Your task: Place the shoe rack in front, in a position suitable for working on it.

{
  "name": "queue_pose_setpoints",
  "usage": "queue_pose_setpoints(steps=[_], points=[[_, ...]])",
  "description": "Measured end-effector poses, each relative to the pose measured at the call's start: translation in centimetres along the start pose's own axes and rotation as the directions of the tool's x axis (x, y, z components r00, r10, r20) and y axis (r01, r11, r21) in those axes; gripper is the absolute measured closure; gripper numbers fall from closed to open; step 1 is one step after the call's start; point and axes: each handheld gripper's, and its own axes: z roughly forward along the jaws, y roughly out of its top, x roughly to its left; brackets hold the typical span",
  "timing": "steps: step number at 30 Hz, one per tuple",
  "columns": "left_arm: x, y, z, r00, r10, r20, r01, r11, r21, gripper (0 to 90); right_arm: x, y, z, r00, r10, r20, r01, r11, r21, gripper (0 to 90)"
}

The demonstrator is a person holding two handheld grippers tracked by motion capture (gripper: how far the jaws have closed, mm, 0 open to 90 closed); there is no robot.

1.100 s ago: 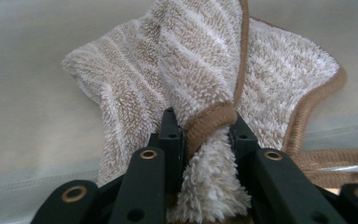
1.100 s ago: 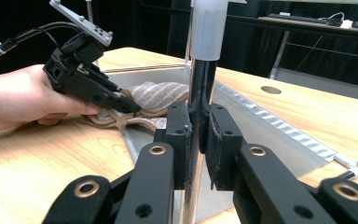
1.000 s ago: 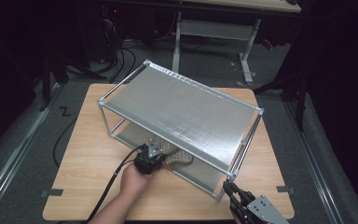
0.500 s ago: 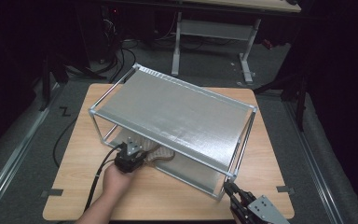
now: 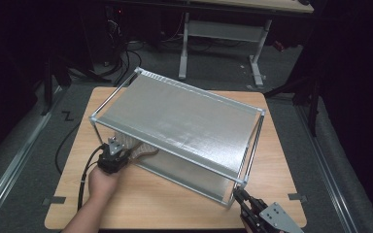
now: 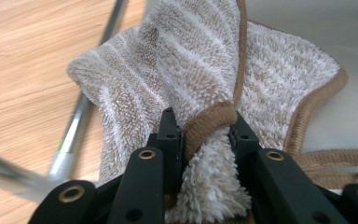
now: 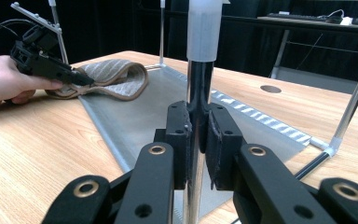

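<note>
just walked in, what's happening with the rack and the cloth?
A person works a two-tier metal rack on a wooden table. The left gripper is clamped on a bunched beige striped towel at the edge of the rack's lower shelf, near its left front corner; its jaws have just been opening slightly with the towel between them. The right gripper is shut on the rack's front right corner post.

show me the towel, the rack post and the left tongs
towel (image 6: pixel 135 88), left gripper view, striped pile
rack post (image 7: pixel 198 84), right gripper view, chrome shaft
left tongs (image 5: pixel 121 154), high view, between the tips
</note>
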Motion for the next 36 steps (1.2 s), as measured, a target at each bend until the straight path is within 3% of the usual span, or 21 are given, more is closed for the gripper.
queue_pose_setpoints(steps=[4,15,22,26,30,32,36], points=[[0.7,-0.1,0.1,0.9997,-0.005,-0.023,0.005,1.0000,0.002,71.0,0.0,0.0,0.0,1.0000,0.002,0.003,-0.002,1.000,-0.001,81.0],[1.2,0.0,0.2,0.9992,-0.029,-0.029,0.028,0.9996,-0.002,70.6,0.0,0.0,0.2,1.0000,0.005,0.004,-0.005,1.000,-0.005,80.9],[0.7,0.2,0.3,0.9991,-0.039,-0.019,0.039,0.9992,-0.001,70.7,0.0,-0.1,0.3,0.9999,0.012,0.006,-0.012,1.000,-0.008,81.0],[-0.9,0.8,0.6,0.9999,-0.003,0.016,0.003,0.9999,0.010,70.8,0.0,-0.1,0.4,0.9998,0.014,0.012,-0.014,1.000,-0.008,81.0],[-3.5,1.5,0.8,0.9968,0.053,0.059,-0.054,0.9984,0.014,70.8,0.0,-0.1,0.4,0.9998,0.013,0.014,-0.013,1.000,-0.009,81.0],[-5.1,1.7,1.0,0.9921,0.069,0.105,-0.071,0.9974,0.015,70.8,0.0,-0.1,0.4,0.9998,0.013,0.013,-0.013,1.000,-0.009,81.0],[-8.7,2.2,1.0,0.9808,0.131,0.145,-0.132,0.9912,-0.001,70.7,0.1,0.0,0.4,0.9998,0.015,0.011,-0.015,1.000,-0.009,81.0]])
